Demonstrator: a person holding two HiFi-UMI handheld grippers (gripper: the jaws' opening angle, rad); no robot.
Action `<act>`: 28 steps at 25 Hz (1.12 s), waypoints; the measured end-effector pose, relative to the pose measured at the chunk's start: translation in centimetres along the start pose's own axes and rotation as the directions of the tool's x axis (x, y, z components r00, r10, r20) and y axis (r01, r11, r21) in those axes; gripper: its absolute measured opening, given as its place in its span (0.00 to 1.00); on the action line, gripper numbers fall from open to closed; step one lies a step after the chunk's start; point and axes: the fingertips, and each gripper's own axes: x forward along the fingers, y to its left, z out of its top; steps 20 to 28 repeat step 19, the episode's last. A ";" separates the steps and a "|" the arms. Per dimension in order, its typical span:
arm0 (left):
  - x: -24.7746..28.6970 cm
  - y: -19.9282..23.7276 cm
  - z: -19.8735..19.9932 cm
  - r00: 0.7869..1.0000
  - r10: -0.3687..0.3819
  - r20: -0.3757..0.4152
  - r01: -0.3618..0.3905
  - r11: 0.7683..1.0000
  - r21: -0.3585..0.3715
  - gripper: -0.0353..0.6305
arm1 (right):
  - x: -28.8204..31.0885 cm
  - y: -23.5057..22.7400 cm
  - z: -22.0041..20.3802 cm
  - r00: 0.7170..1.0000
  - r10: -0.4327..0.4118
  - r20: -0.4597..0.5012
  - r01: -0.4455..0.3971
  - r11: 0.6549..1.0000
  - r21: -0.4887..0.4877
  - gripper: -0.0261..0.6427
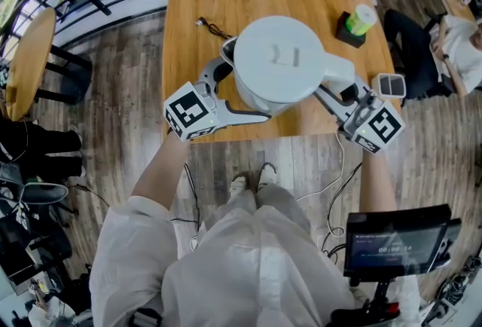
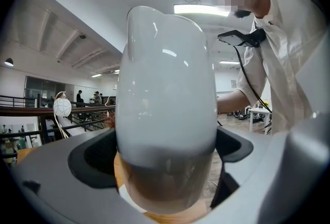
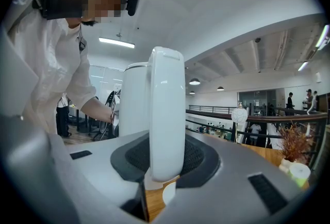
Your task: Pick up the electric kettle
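Over the near half of the wooden tabletop point(image 1: 188, 1), the electric kettle point(image 1: 280, 62) is sitting upright between the two tools. Whether its underside is touching the wood cannot be told. The kettle body is showing as a smooth, glossy white shell, rounded and widest around mid-height. A flat white lid point(image 1: 260, 43) is covering the top and is carrying a small grey mark at its centre. The left tool point(image 1: 235, 92) is clamping the body on the spout side, with one jaw pressing on each flank. The right tool point(image 1: 340, 90) is holding the handle point(image 3: 166, 109), its jaws set narrow against the two sides. The handle is standing as a thick white upright bar with rounded edges. The short spout point(image 1: 228, 50) is pointing toward the left tool.
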 end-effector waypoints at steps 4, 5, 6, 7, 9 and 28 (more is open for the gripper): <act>0.0 -0.1 0.2 1.000 0.002 0.003 -0.002 1.000 0.003 0.93 | -0.1 0.0 0.1 1.000 0.000 0.003 0.000 1.000 0.000 0.19; 0.0 -0.1 0.3 1.000 0.002 0.002 -0.002 1.000 0.005 0.93 | -0.2 0.0 0.2 1.000 0.000 0.003 0.000 1.000 -0.001 0.19; 0.1 -0.1 0.3 1.000 0.003 0.002 -0.003 1.000 0.006 0.93 | -0.2 0.0 0.2 1.000 0.000 0.003 0.000 1.000 -0.002 0.19; 0.1 -0.1 0.3 1.000 0.003 0.001 -0.003 1.000 0.006 0.93 | -0.2 0.0 0.2 1.000 0.000 0.003 0.000 1.000 -0.003 0.19; 0.1 0.0 0.3 1.000 0.004 0.000 -0.004 1.000 0.007 0.93 | -0.2 0.0 0.2 1.000 0.000 0.002 0.000 1.000 -0.005 0.19; 0.2 0.1 0.0 1.000 0.003 -0.004 -0.003 1.000 0.012 0.93 | -0.1 -0.2 -0.1 1.000 -0.001 0.006 0.001 1.000 -0.003 0.19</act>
